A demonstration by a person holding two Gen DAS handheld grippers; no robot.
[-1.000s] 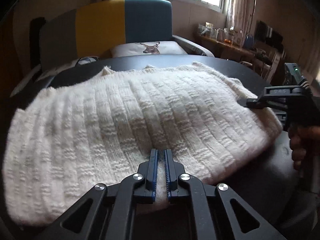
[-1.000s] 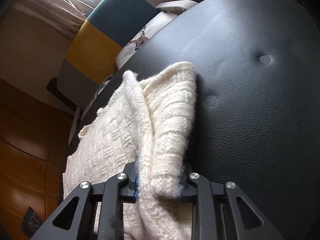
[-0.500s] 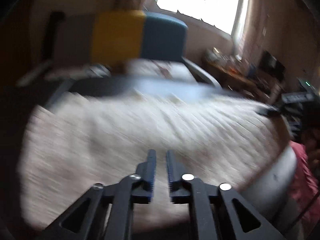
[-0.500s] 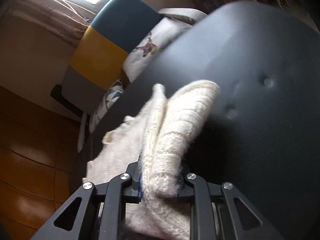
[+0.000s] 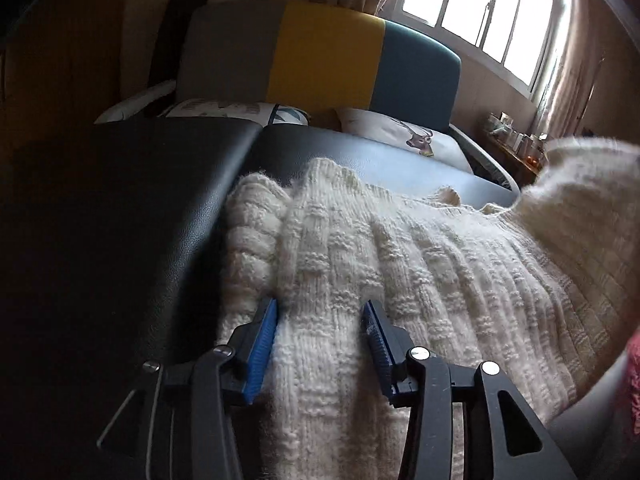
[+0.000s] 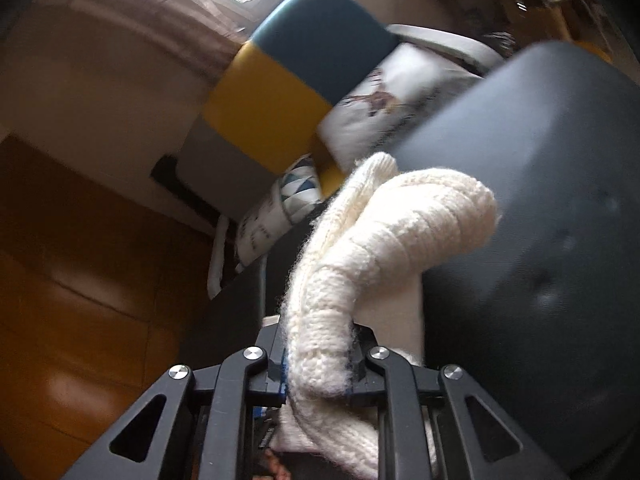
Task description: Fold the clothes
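Observation:
A cream knitted sweater [image 5: 440, 280] lies across a black padded surface [image 5: 120, 220]. My left gripper [image 5: 320, 332] is open at the sweater's left end, and its blue pads [image 5: 262, 340] straddle a thick ridge of knit. The sweater's right end [image 5: 580, 200] is raised off the surface. In the right wrist view, my right gripper [image 6: 318, 364] is shut on that bunched edge of the sweater [image 6: 400, 232], which curls over above the black surface [image 6: 540, 160].
A grey, yellow and teal sofa back [image 5: 328, 52] stands behind the surface, with a deer-print cushion [image 5: 412, 136] on it. A bright window [image 5: 480, 8] is at the far right. Wooden floor [image 6: 80, 280] lies to the left. A pink sleeve [image 5: 632, 380] shows at the right edge.
My left gripper has let go of the sweater's front edge, swung to its left end and opened wide around the knit. My right gripper has lifted its end of the sweater.

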